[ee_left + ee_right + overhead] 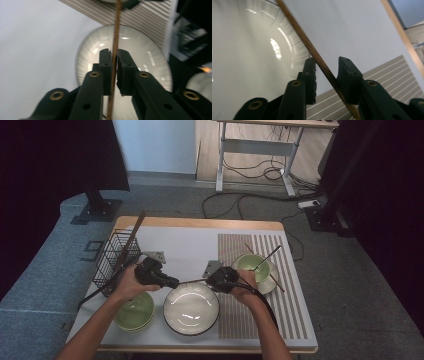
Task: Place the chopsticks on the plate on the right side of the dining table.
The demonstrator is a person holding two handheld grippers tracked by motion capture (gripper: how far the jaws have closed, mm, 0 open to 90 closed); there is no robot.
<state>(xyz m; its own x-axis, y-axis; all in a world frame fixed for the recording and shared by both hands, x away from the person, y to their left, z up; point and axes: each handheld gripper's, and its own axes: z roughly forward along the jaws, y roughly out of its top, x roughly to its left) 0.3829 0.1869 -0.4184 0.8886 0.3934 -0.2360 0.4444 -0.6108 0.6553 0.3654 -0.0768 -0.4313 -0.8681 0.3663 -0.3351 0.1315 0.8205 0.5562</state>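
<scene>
A brown chopstick (192,281) hangs level above the white ribbed plate (191,312), spanning the gap between my two grippers. My left gripper (175,282) comes from the left. In the left gripper view its jaws (114,56) stand nearly together, pinching the chopstick (116,30) over the plate (140,50). My right gripper (209,281) faces it from the right. In the right gripper view its jaws (327,63) stand apart with the chopstick (297,27) slanting between them, not squeezed, above the plate (242,50).
A green bowl (134,311) sits at the front left. A black wire basket (116,257) with a long stick in it stands at the left edge. On the striped placemat (280,310), a second green bowl (252,265) rests on a saucer with sticks across it.
</scene>
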